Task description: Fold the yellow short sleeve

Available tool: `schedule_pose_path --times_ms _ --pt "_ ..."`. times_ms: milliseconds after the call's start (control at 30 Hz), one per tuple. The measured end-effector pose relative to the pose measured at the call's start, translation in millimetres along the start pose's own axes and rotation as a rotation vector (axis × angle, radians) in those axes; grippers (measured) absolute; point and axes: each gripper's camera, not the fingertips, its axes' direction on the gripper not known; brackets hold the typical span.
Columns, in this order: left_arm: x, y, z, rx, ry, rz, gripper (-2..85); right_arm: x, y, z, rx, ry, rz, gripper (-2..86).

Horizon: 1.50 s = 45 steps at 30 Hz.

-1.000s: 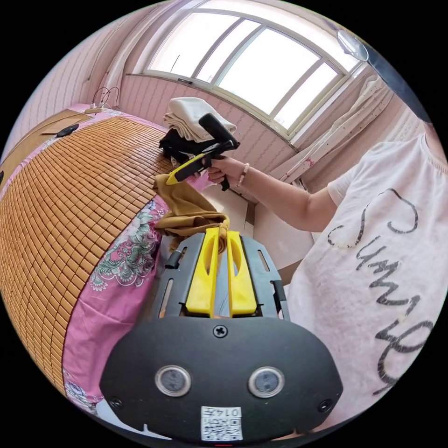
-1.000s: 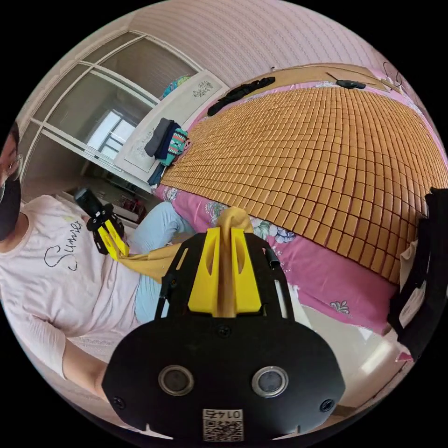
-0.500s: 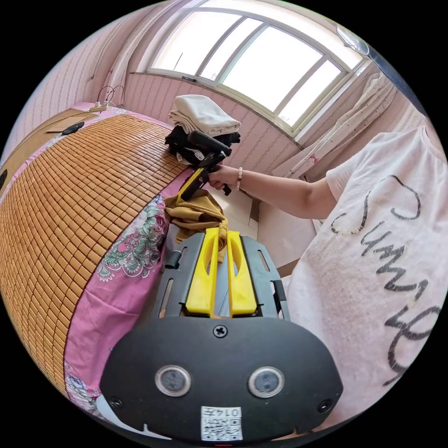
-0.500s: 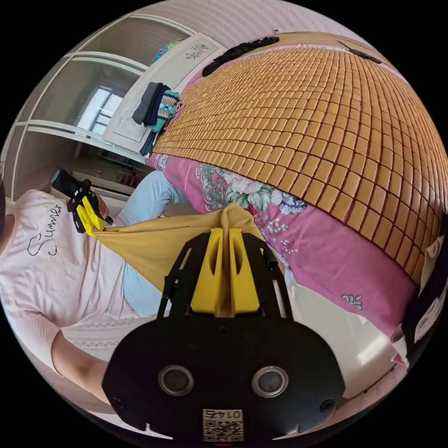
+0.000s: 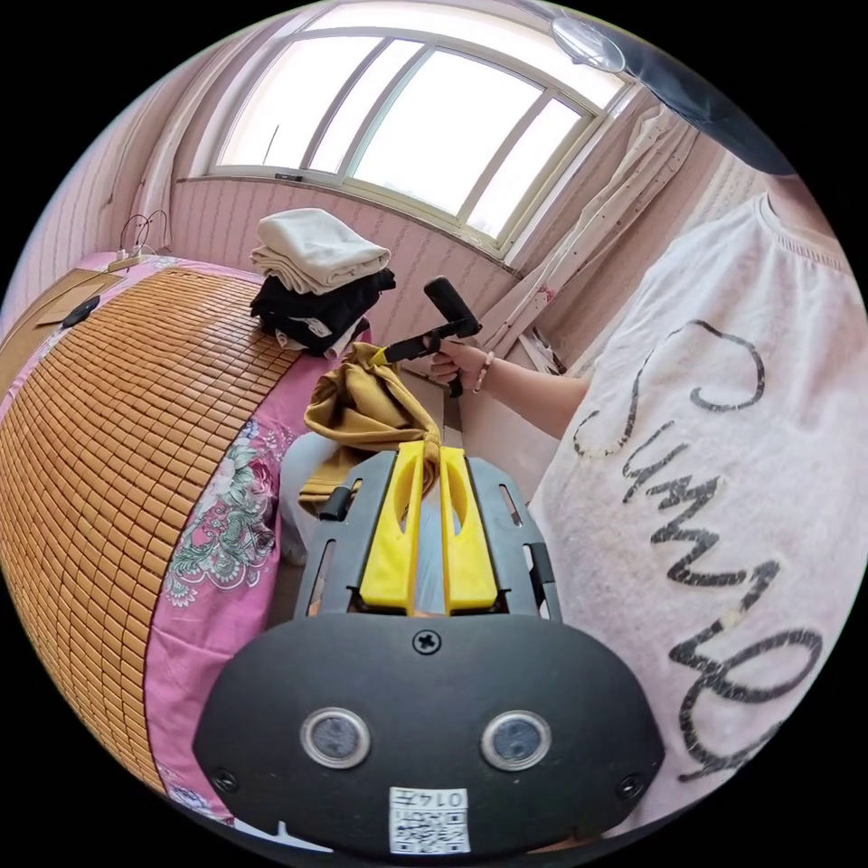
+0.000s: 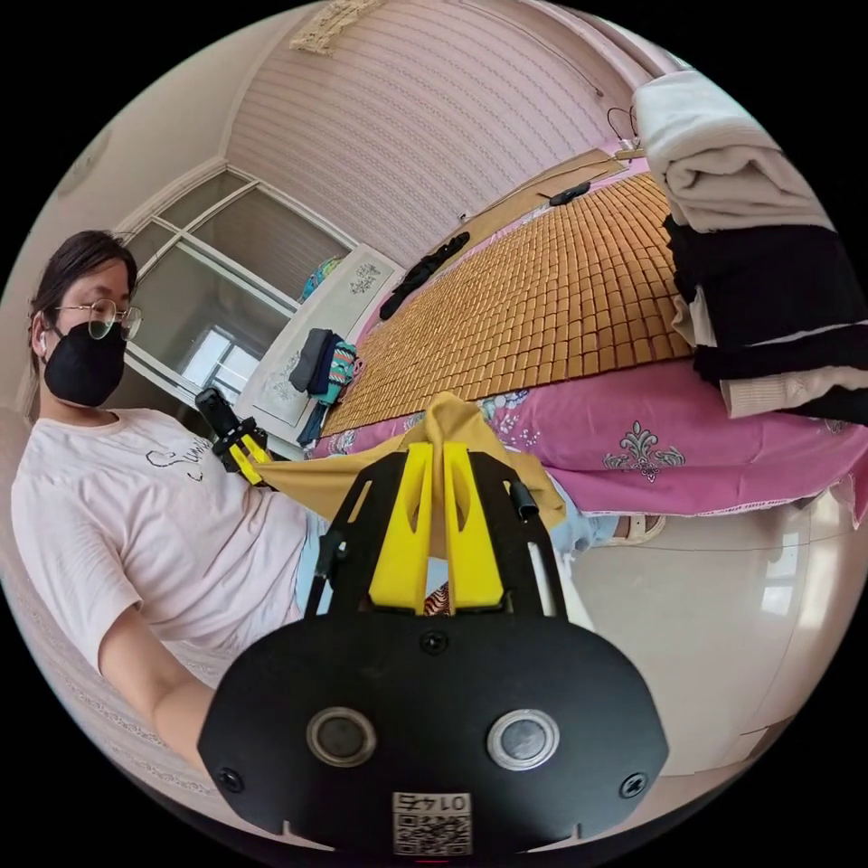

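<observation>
My left claw (image 5: 430,449) is pinching a corner of the yellow short sleeve shirt (image 5: 362,411), which hangs bunched in the air beside the bed (image 5: 136,389). At one o'clock from it in the left gripper view, my right claw (image 5: 380,354) clamps another edge. Behind, at eleven o'clock, a stack of folded clothes (image 5: 316,280) sits on the bamboo mat (image 6: 542,289) (white piece on top).

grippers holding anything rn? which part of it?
Both clamp the yellow short sleeve: left gripper and right gripper each pinch a bunched bit of its edge, cloth hanging between them. Which part of the shirt cannot be told.
</observation>
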Motion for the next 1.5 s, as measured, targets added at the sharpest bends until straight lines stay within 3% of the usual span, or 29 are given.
schedule_pose_path --times_ms 200,500,633,733,833,933,1100,1167,1500 --pt "-29 11 12 -0.024 0.035 -0.12 2.9 -2 -42 32 -0.094 0.048 -0.035 0.8" --pt "-45 14 22 -0.072 0.045 -0.177 3.1 -18 -125 140 -0.432 0.098 -0.071 6.4" --pt "-41 14 32 -0.109 0.037 -0.151 3.0 -19 -138 220 -0.752 0.199 -0.065 12.1" --pt "-42 15 35 -0.119 0.027 -0.165 2.9 -17 -130 264 -0.943 0.309 -0.081 10.6" --pt "-46 19 32 -0.111 0.018 -0.209 3.0 -20 -132 269 -0.984 0.315 -0.118 5.3" --pt "-46 19 20 -0.063 -0.008 -0.242 2.9 -25 -131 245 -0.863 0.309 -0.141 3.0" --pt "-28 2 -7 0.0 -0.078 -0.18 2.6 -24 -103 130 -0.313 0.192 -0.018 1.9" --pt "-11 -14 -13 -0.003 -0.107 -0.097 2.7 -21 -68 71 -0.043 0.125 0.057 1.7" --pt "44 -112 -39 0.053 -0.132 0.236 2.2 -61 51 -64 0.642 0.193 0.037 1.8"
